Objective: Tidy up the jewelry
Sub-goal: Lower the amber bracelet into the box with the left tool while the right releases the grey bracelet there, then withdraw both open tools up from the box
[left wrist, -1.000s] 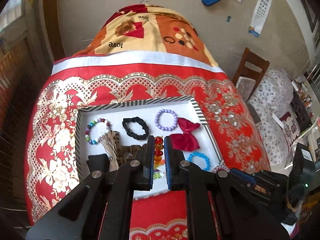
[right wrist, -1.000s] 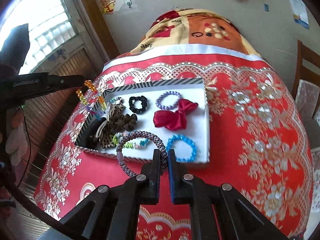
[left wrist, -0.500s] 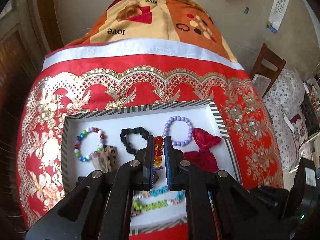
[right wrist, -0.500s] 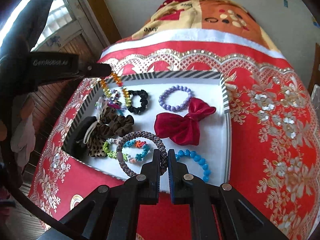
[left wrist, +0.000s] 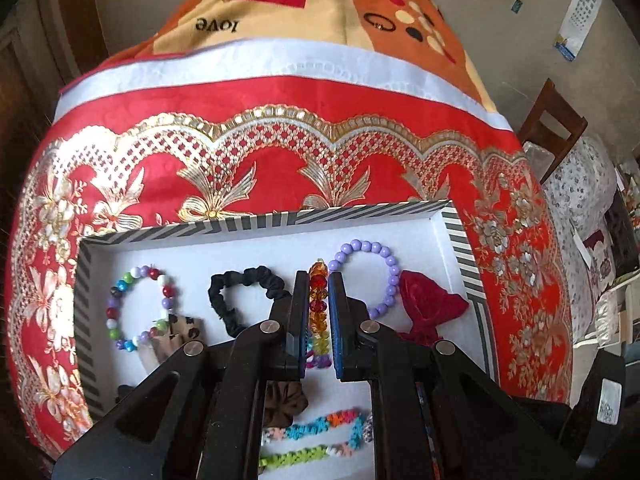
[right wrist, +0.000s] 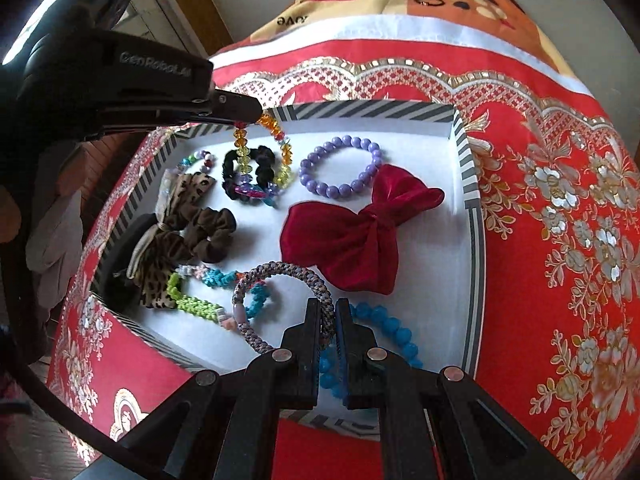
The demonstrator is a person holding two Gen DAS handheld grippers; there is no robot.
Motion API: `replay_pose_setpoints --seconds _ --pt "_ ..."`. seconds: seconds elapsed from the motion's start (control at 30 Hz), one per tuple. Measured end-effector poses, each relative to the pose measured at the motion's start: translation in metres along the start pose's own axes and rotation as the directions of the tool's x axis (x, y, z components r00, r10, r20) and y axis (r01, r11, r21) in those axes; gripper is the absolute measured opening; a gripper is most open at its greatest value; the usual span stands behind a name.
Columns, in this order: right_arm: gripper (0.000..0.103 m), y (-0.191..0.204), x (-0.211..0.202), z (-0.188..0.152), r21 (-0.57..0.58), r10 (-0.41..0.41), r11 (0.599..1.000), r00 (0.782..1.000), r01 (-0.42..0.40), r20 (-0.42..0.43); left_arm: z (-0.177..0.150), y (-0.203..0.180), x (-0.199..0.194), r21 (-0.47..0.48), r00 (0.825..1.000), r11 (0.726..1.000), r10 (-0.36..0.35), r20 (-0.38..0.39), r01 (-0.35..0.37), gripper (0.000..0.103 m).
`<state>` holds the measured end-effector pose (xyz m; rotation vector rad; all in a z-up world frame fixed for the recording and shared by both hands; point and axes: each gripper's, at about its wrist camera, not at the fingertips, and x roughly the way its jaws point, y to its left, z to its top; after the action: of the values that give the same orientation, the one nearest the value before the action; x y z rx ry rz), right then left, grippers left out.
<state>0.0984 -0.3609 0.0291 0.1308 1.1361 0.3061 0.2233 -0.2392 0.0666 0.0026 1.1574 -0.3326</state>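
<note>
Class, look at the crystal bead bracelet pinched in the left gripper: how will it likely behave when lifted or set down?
The crystal bead bracelet hangs as a loose loop from the left gripper, so it is probably floppy. Its faceted beads look hard and smooth, so it may slip. Set down in the tray, it should slump rather than roll.

From my remote station I see a table draped in a red cloth (left wrist: 280, 152) with gold scalloped trim and flower motifs. Beyond its white border (left wrist: 256, 64) lies an orange and cream blanket (left wrist: 328, 8) printed "love". Past the blanket runs a pale grey floor (left wrist: 520, 32). A wooden chair (left wrist: 554, 128) stands right of the cloth, beside a flower-patterned cover (left wrist: 580, 184). A calendar sheet (left wrist: 578, 16) lies on the floor above the chair. Left of the cloth, a wooden frame (right wrist: 192, 4) borders a bright window (right wrist: 52, 4).
</note>
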Motion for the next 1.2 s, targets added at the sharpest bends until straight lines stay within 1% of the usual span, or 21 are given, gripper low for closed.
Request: replay_pose_setpoints --seconds 0.13,0.27,0.37,0.47,0.5,0.57,0.6,0.63,0.7,0.9,1.0,1.1,1.2 --pt "0.006 -0.001 0.005 0.002 -0.010 -0.004 1.000 1.000 0.004 -0.010 0.000 -0.001 0.009 -0.002 1.000 1.000 0.002 -0.013 -0.002 0.008" --pt "0.006 0.004 0.006 0.004 -0.043 -0.027 0.999 0.999 0.026 -0.022 -0.005 -0.004 0.013 0.011 1.000 1.000 0.003 -0.012 -0.002 0.008" --pt "0.006 0.005 0.008 0.004 -0.041 -0.015 0.999 1.000 0.014 -0.025 -0.008 -0.004 0.014 0.013 1.000 1.000 0.012 -0.014 -0.012 0.008" --pt "0.007 0.003 0.008 0.004 -0.025 -0.011 1.000 1.000 0.011 -0.021 -0.010 -0.001 0.014 0.002 0.999 1.000 0.025 -0.020 -0.025 0.010" --pt "0.009 0.001 0.008 0.003 -0.017 -0.008 1.000 1.000 0.007 -0.022 -0.011 0.000 0.013 -0.002 0.999 0.999 0.036 -0.018 -0.036 0.011" --pt "0.019 -0.002 0.005 0.002 0.007 0.011 1.000 1.000 -0.010 -0.020 -0.013 0.003 0.012 -0.013 0.999 0.999 0.045 -0.017 -0.045 0.014" --pt "0.028 -0.002 0.005 0.001 0.014 0.018 1.000 1.000 -0.018 -0.017 -0.013 0.004 0.011 -0.017 0.999 0.999 0.046 -0.018 -0.047 0.016" --pt "0.030 -0.002 0.003 0.000 0.022 0.024 0.999 1.000 -0.024 -0.013 -0.015 0.005 0.008 -0.020 0.999 0.998 0.051 -0.015 -0.051 0.016" --pt "0.030 -0.002 -0.001 -0.003 0.025 0.024 0.999 1.000 -0.023 -0.006 -0.018 0.005 0.004 -0.019 0.998 0.998 0.060 -0.006 -0.060 0.017" --pt "0.030 -0.002 -0.019 -0.007 0.073 0.035 0.997 0.998 -0.039 0.054 -0.031 0.010 -0.018 -0.032 0.997 0.998 0.063 0.033 -0.062 0.018" --pt "0.030 -0.002 -0.028 -0.008 0.102 0.017 0.994 0.995 -0.027 0.095 -0.038 0.011 -0.030 -0.034 0.996 0.997 0.073 0.054 -0.071 0.018" --pt "0.030 -0.002 -0.032 -0.006 0.118 -0.025 0.993 0.994 0.012 0.110 -0.049 0.015 -0.043 -0.045 0.993 0.995 0.089 0.073 -0.086 0.018" --pt "0.030 0.001 -0.036 -0.004 0.131 -0.038 0.991 0.991 0.020 0.132 -0.061 0.020 -0.056 -0.067 0.992 0.994 0.089 0.091 -0.083 0.018"
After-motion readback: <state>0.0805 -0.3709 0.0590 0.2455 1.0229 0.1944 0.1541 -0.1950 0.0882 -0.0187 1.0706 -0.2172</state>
